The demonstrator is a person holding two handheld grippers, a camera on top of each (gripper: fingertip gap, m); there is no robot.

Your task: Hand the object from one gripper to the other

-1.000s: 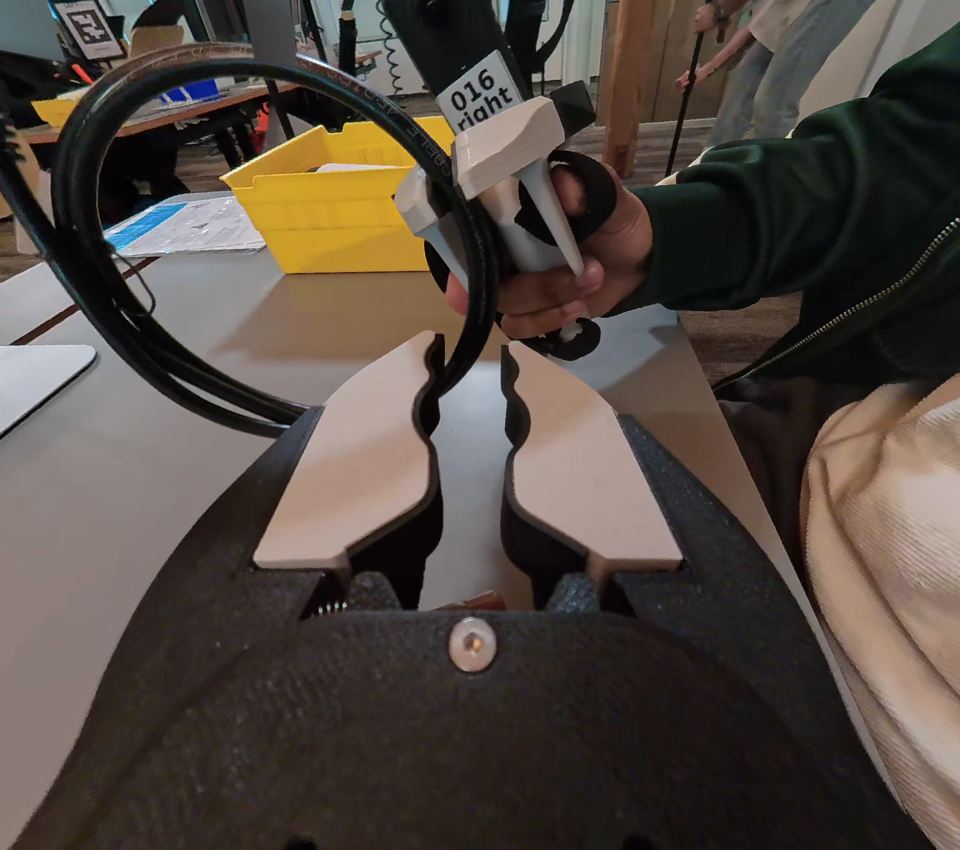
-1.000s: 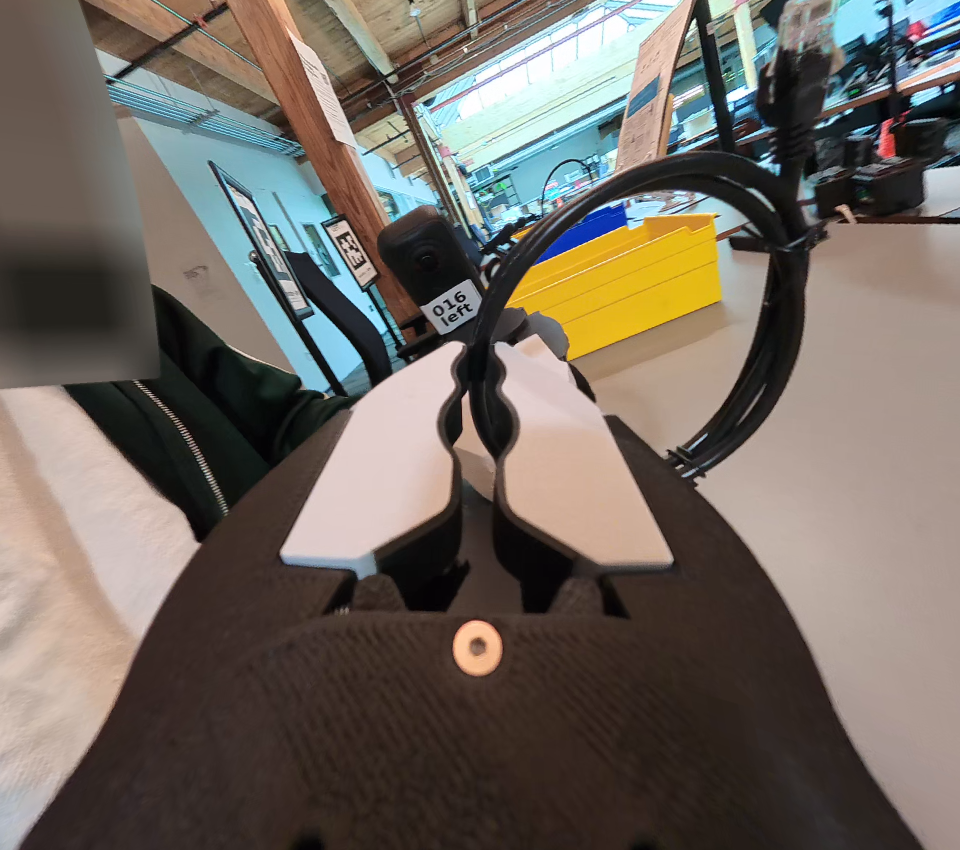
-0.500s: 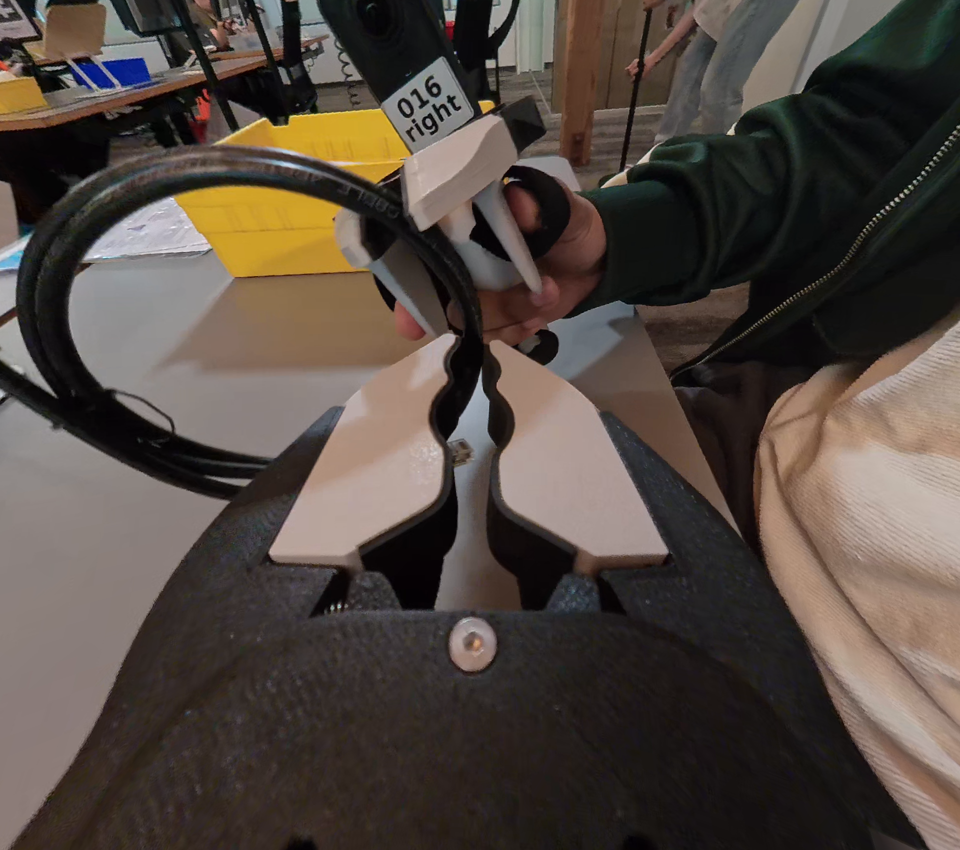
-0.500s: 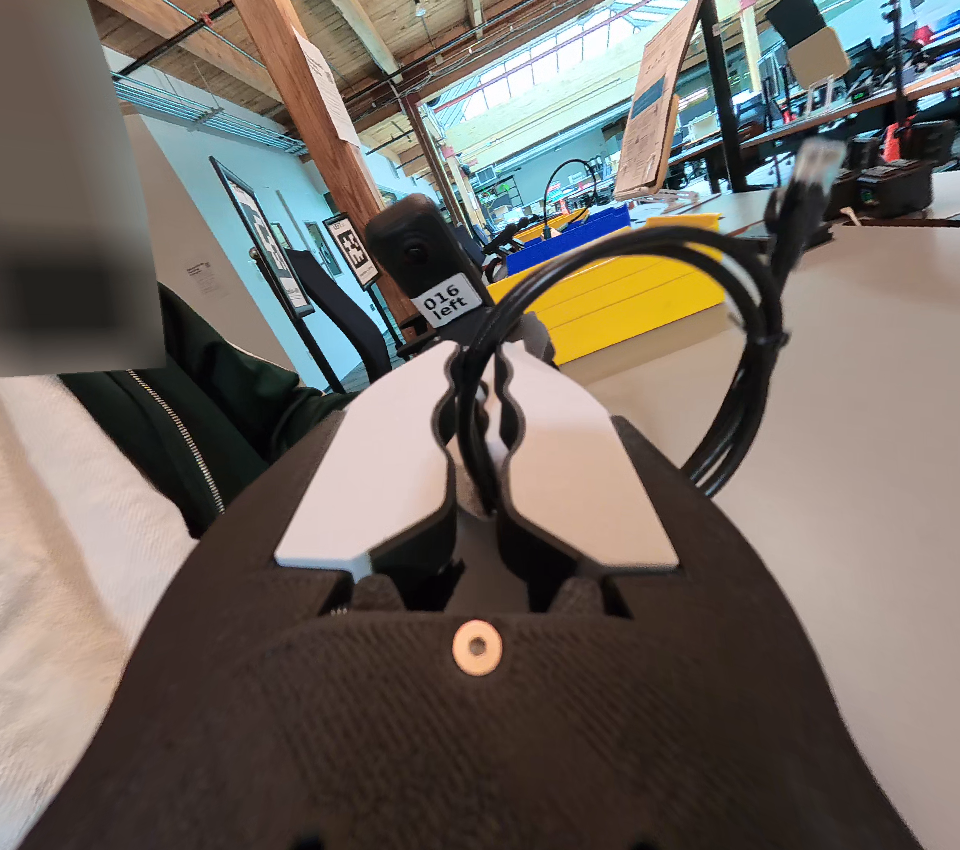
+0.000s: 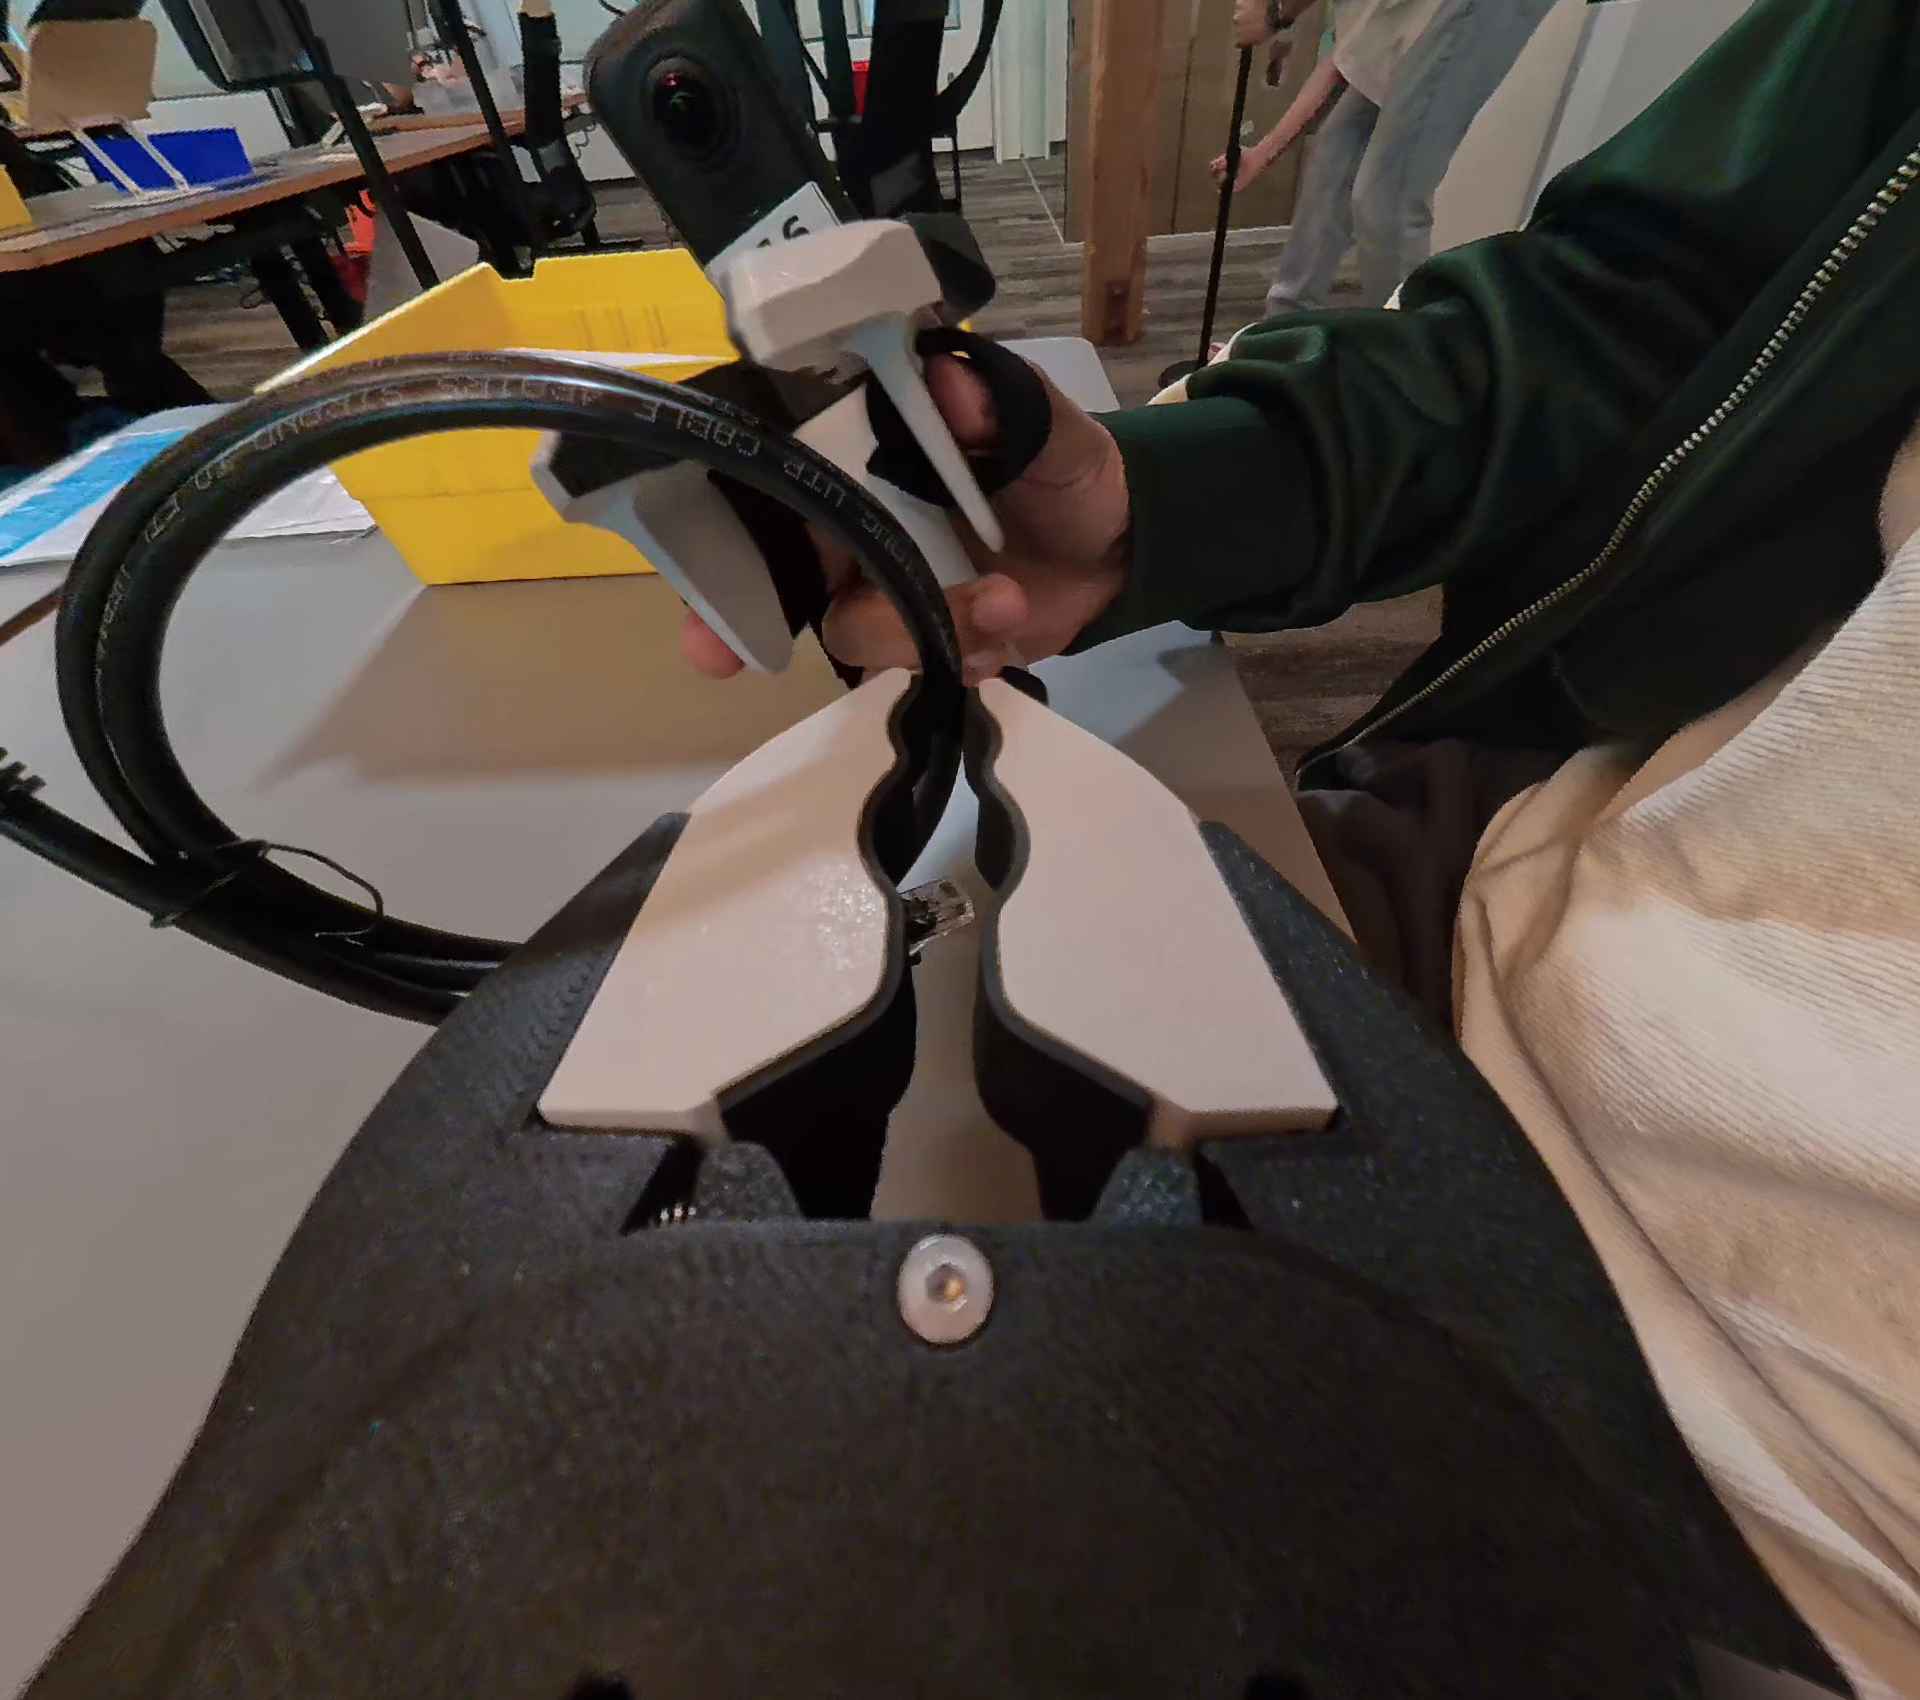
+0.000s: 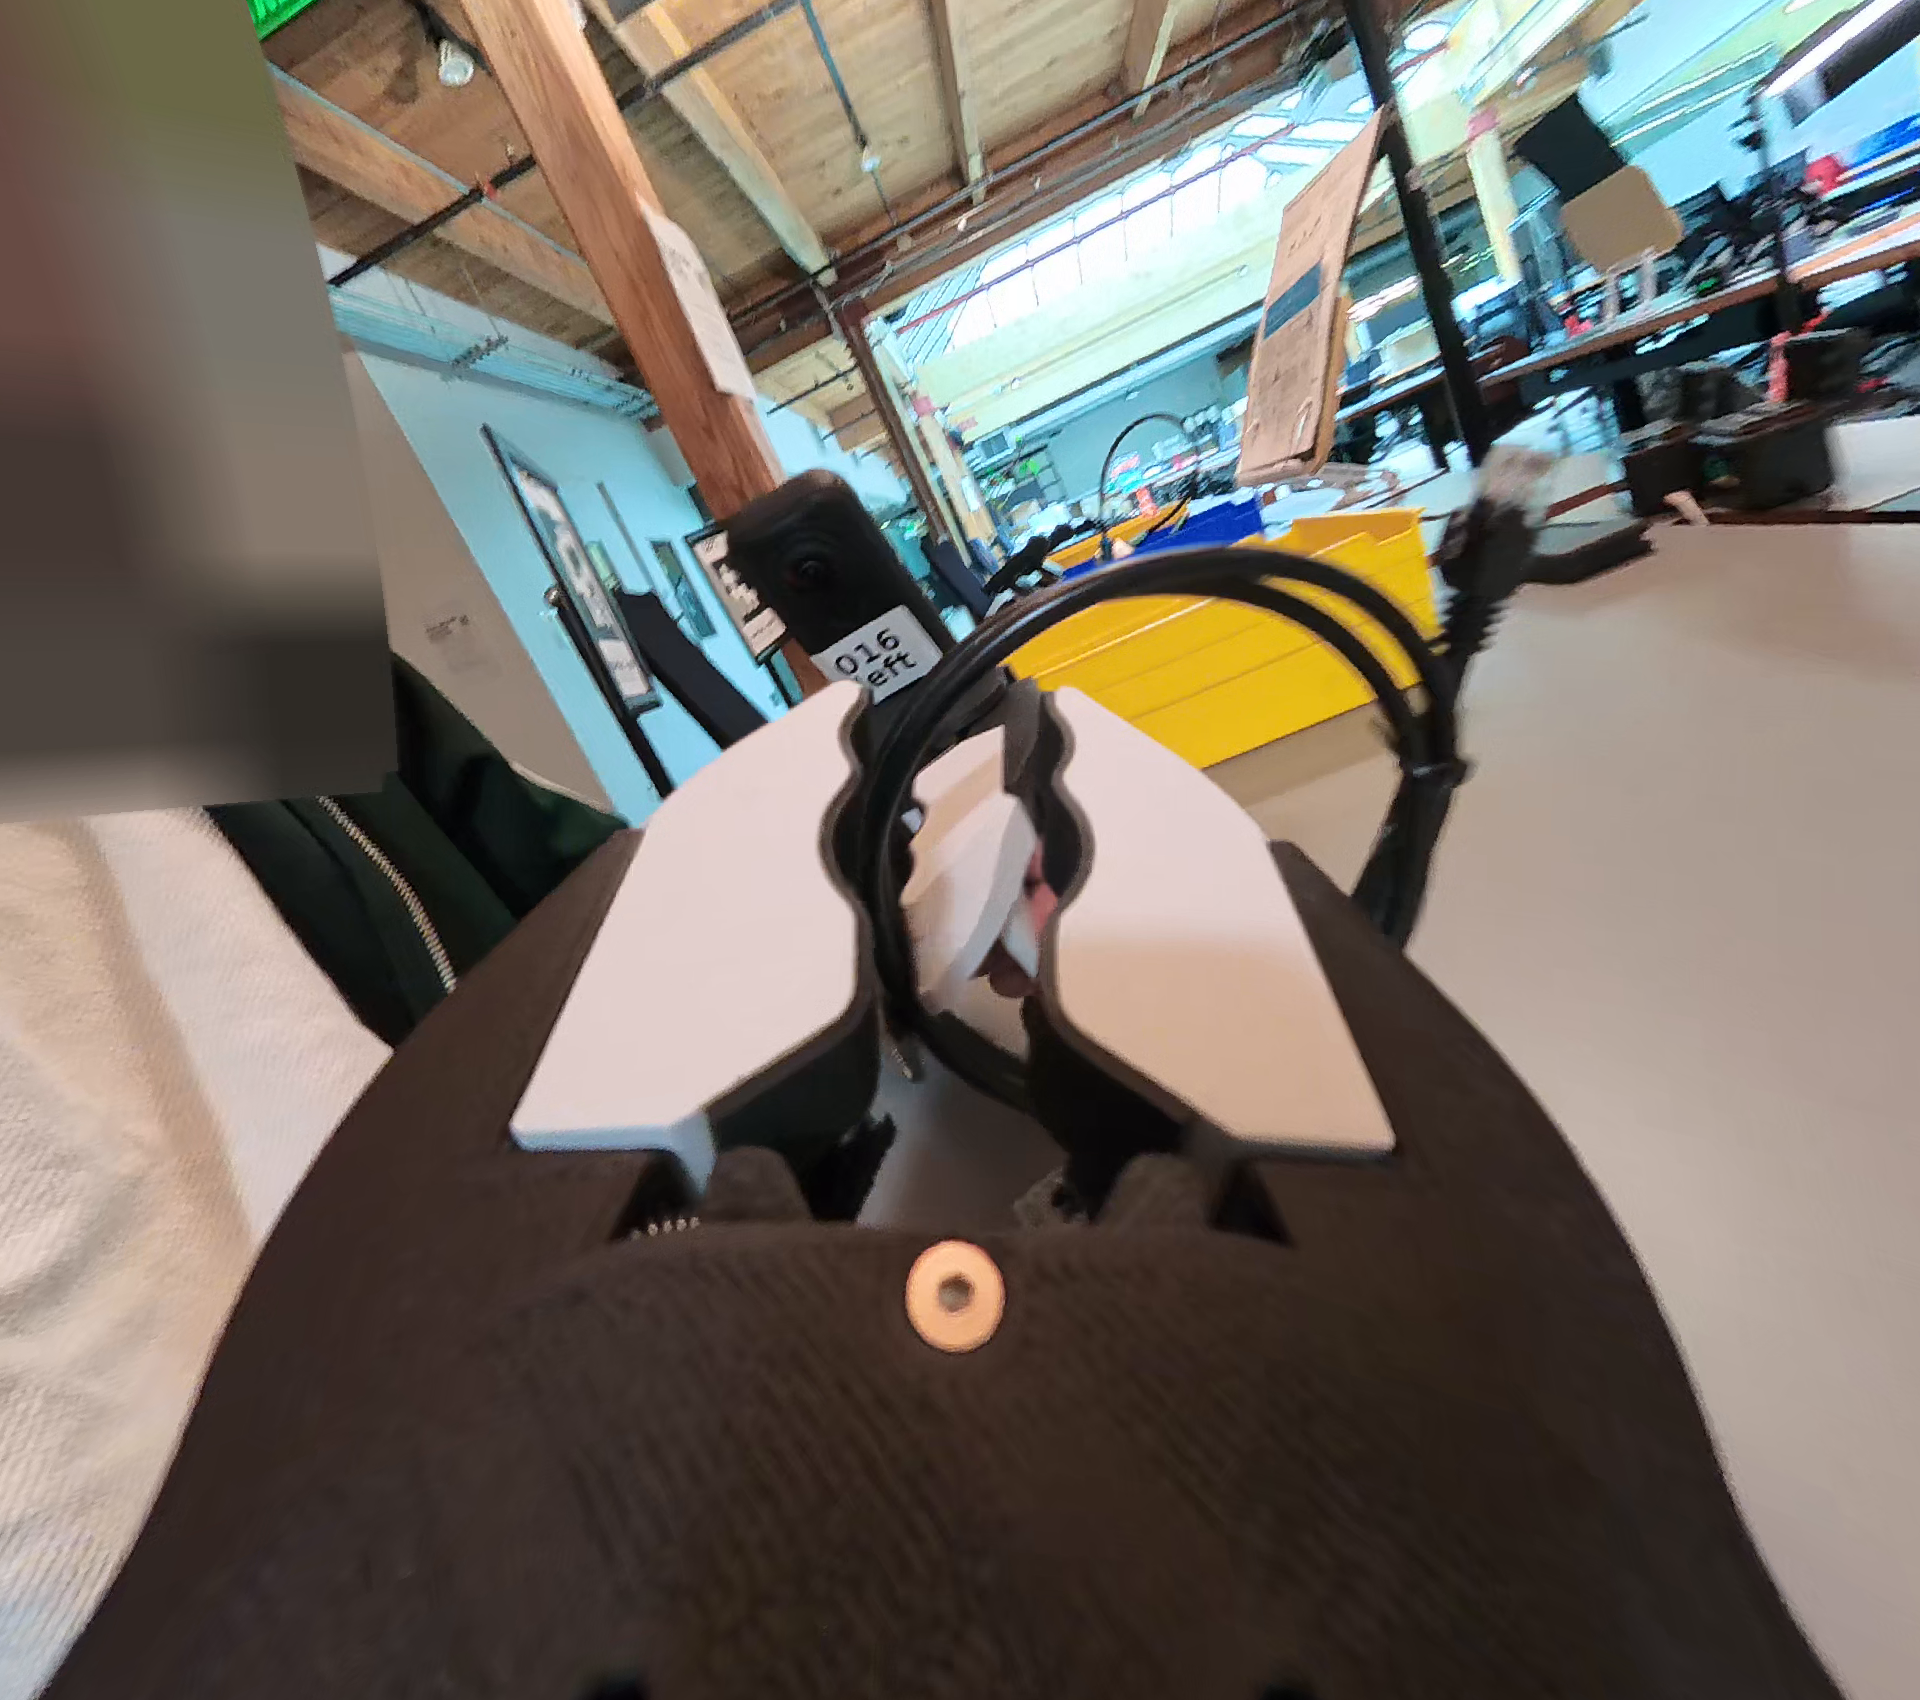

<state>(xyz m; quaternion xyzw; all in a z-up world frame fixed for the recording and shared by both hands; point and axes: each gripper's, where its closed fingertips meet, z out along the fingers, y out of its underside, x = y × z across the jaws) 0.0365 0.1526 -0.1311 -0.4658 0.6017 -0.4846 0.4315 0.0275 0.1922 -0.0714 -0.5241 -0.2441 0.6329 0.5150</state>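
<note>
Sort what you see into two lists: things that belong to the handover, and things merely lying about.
Belongs to the job:
- coiled black network cable
- left gripper, fingers shut on the cable
- right gripper, fingers open

Lying about:
- yellow plastic bin
- blue-and-white paper sheet
- grey table

Cable coil (image 5: pixel 312 445) cut off at left edge; its far plug (image 6: pixel 1512 481) blurred, perhaps clear plastic
</note>
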